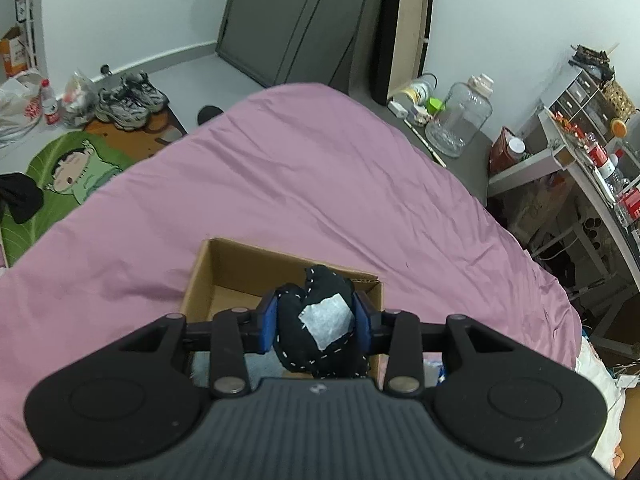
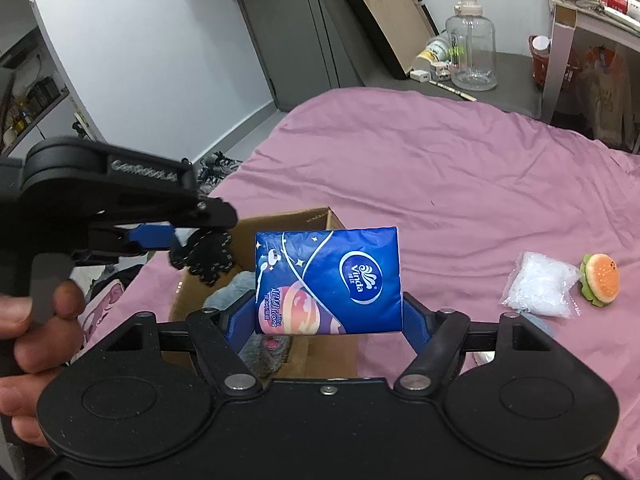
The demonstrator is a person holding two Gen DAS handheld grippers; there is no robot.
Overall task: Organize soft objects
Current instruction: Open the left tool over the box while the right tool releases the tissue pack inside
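Right now you are carrying both finds over the cardboard box (image 2: 308, 352) on the bed (image 1: 320, 184), your left tool (image 1: 316, 322) clamped tight on the black stitched plush (image 1: 320, 320) and your right tool (image 2: 328, 312) gripping the blue tissue pack (image 2: 328, 280), so next you are probably needing to lower and release each inside.

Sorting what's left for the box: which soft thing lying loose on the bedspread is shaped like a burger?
The burger plush, with an orange bun and green frill, lying farthest right on the bedspread; the clear plastic bag beside it is plain white.
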